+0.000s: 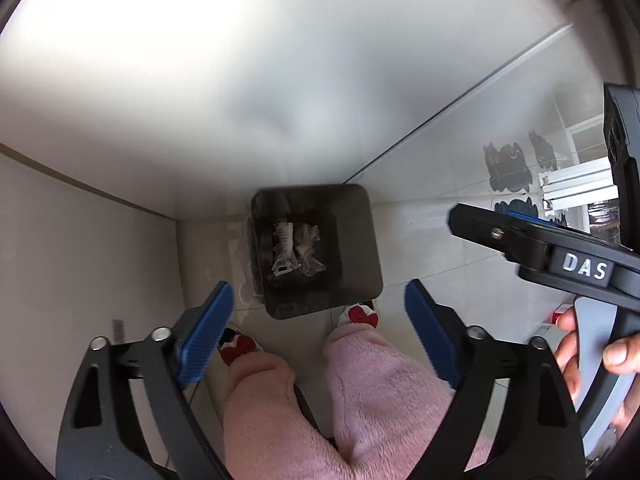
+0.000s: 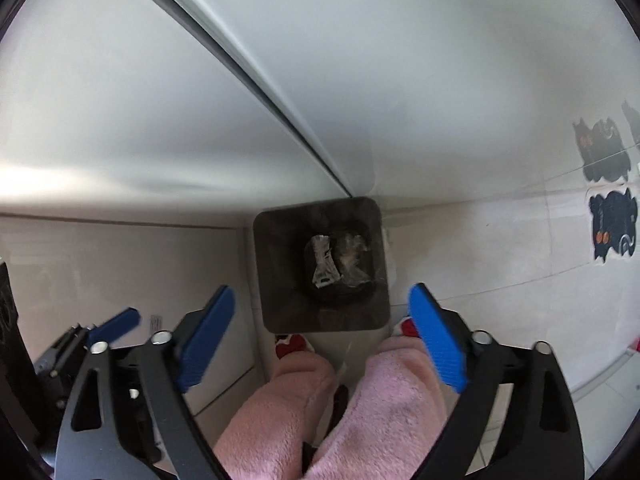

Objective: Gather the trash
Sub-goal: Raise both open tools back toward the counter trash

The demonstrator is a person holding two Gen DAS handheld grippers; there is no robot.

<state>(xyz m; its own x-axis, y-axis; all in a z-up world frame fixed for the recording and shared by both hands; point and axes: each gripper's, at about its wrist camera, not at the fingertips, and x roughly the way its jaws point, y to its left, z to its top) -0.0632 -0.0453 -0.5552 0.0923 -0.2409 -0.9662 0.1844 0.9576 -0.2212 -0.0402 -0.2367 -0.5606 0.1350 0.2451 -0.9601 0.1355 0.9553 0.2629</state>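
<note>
A dark square trash bin (image 1: 360,240) stands on the floor in a corner; it also shows in the right wrist view (image 2: 280,280). Crumpled wrappers (image 1: 292,252) lie at its bottom, and they show in the right wrist view too (image 2: 336,260). My left gripper (image 1: 320,332) is open and empty, held high above the bin's near rim. My right gripper (image 2: 320,336) is open and empty too, also above the bin. The right gripper's body (image 1: 560,256) shows at the right of the left wrist view.
White walls (image 2: 160,120) meet behind the bin. The floor (image 2: 500,260) is pale tile with dark cat stickers (image 2: 612,232) at the right. The person's pink fleece legs (image 1: 360,380) and red-and-white slippers (image 1: 360,314) stand just before the bin.
</note>
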